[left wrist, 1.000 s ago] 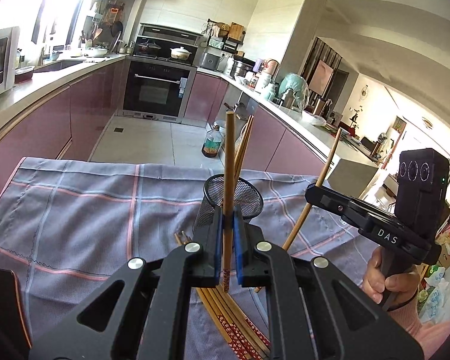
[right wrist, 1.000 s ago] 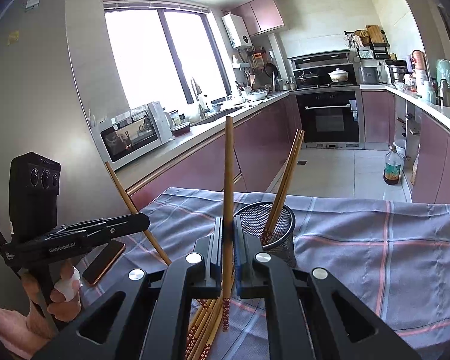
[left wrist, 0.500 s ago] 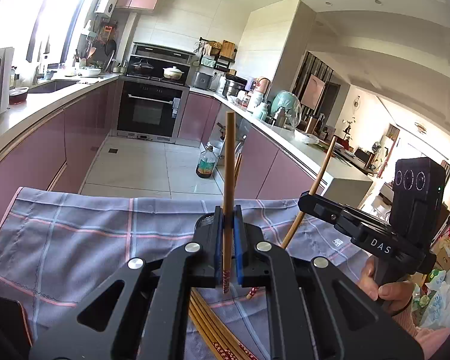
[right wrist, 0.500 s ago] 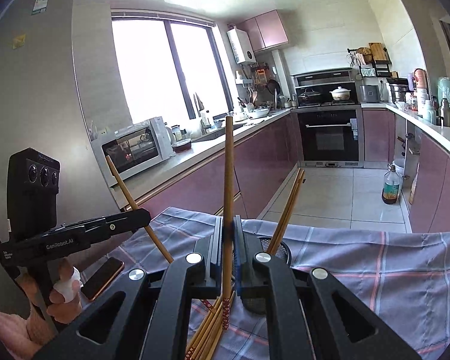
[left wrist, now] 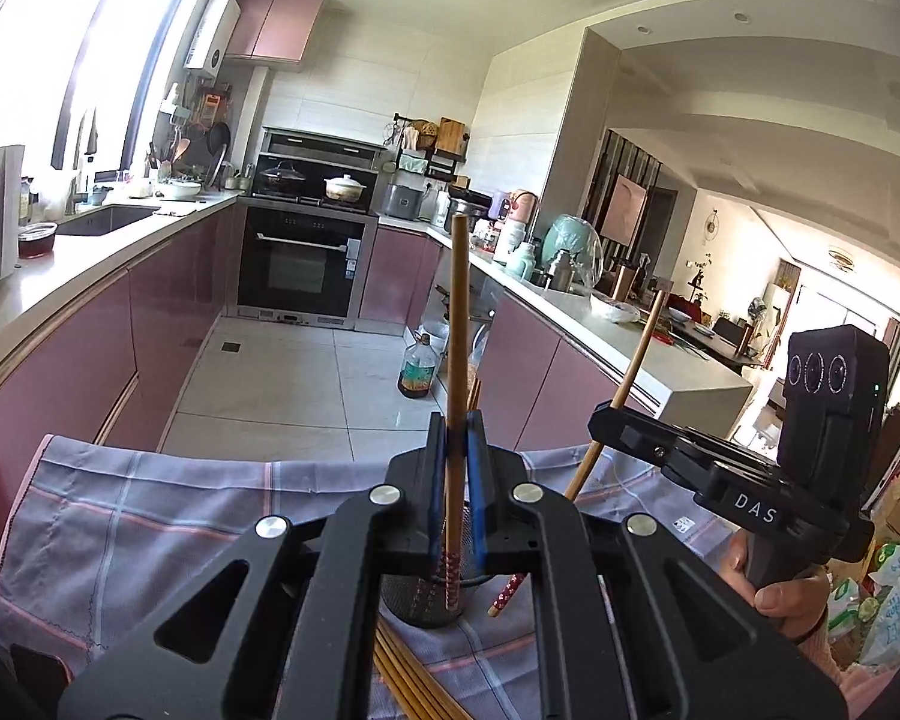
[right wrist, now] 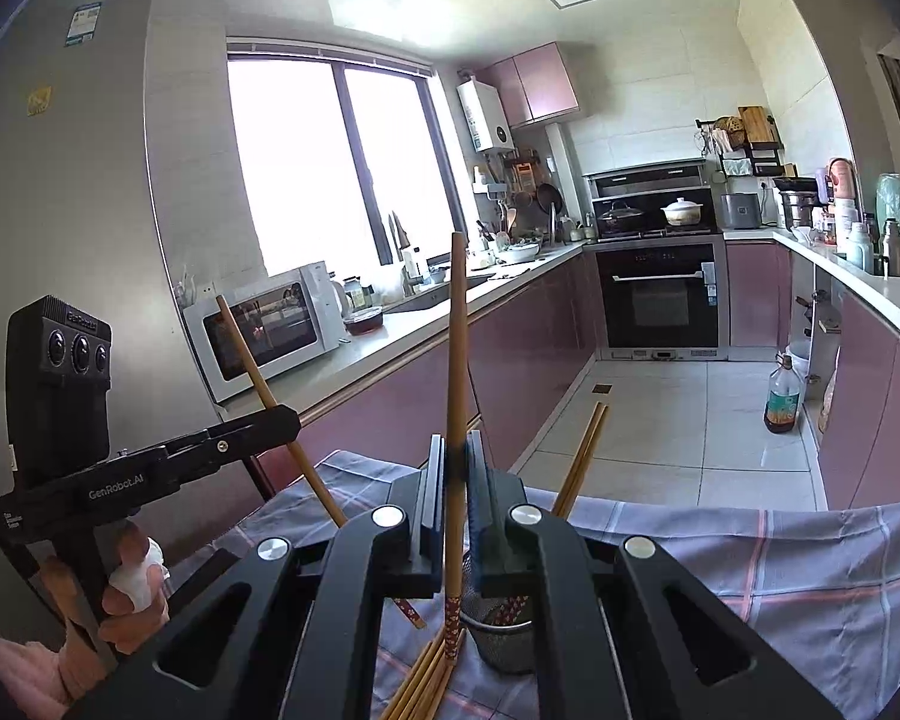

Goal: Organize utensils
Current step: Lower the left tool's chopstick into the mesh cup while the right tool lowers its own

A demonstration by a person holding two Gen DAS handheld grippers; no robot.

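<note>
My left gripper point(left wrist: 455, 480) is shut on a wooden chopstick point(left wrist: 456, 324), held upright, its patterned lower end over the black mesh holder point(left wrist: 420, 600). My right gripper point(right wrist: 456, 492) is shut on another upright chopstick point(right wrist: 457, 348), its patterned end just left of the mesh holder point(right wrist: 501, 630). Two chopsticks point(right wrist: 582, 456) stand tilted in the holder. A bundle of loose chopsticks point(right wrist: 426, 678) lies on the checked cloth point(right wrist: 810, 576), also low in the left wrist view point(left wrist: 408, 684). Each gripper shows in the other's view: right point(left wrist: 606, 420), left point(right wrist: 282, 420).
The grey checked cloth point(left wrist: 150, 516) covers the table, whose far edge drops to the kitchen floor. A dark phone-like object point(right wrist: 210, 564) lies on the cloth's left side. Pink cabinets, an oven and a bottle point(right wrist: 781, 390) stand beyond.
Both grippers rose and tilted upward with their chopsticks. The mesh holder slid low in both views. The left chopstick's end now hangs over the holder.
</note>
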